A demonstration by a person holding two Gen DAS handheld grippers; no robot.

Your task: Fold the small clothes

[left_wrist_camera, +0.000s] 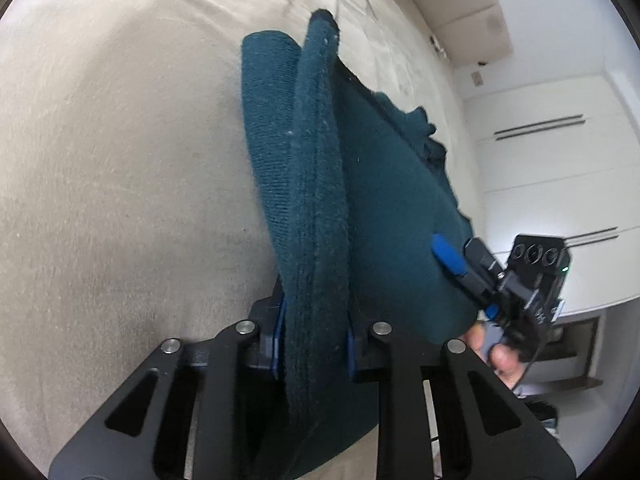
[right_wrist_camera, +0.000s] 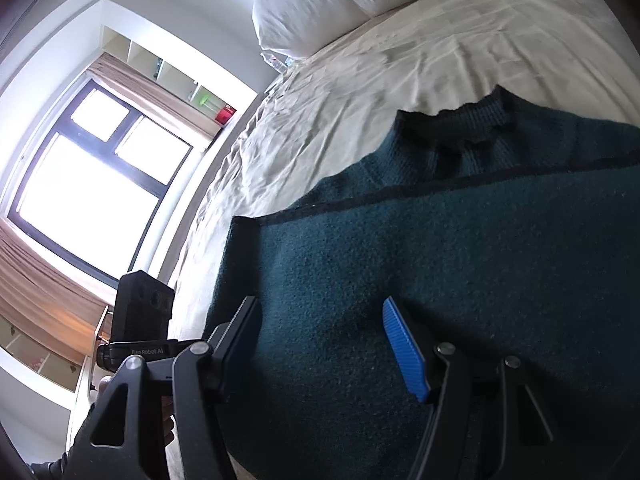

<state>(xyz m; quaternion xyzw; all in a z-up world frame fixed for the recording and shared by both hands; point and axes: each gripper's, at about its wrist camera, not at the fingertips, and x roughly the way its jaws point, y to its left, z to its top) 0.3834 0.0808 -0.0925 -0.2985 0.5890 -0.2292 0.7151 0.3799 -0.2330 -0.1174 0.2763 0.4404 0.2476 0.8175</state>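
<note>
beige sheets covered the bed [left_wrist_camera: 100, 160], a white pillow [right_wrist_camera: 332, 0] at its head and a bright window [right_wrist_camera: 92, 184] off to the side. on the left, the left gripper [left_wrist_camera: 316, 340] had its fingers clamped on a thick folded edge of the teal sweater [left_wrist_camera: 320, 184], whose long axis ran straight away from them. further right, the right gripper [right_wrist_camera: 328, 344] hovered with fingers spread wide over the knit, gripping nothing. the sweater lay partly lifted over the bed, and i judged the left hand nearer to carrying the fold across.
</note>
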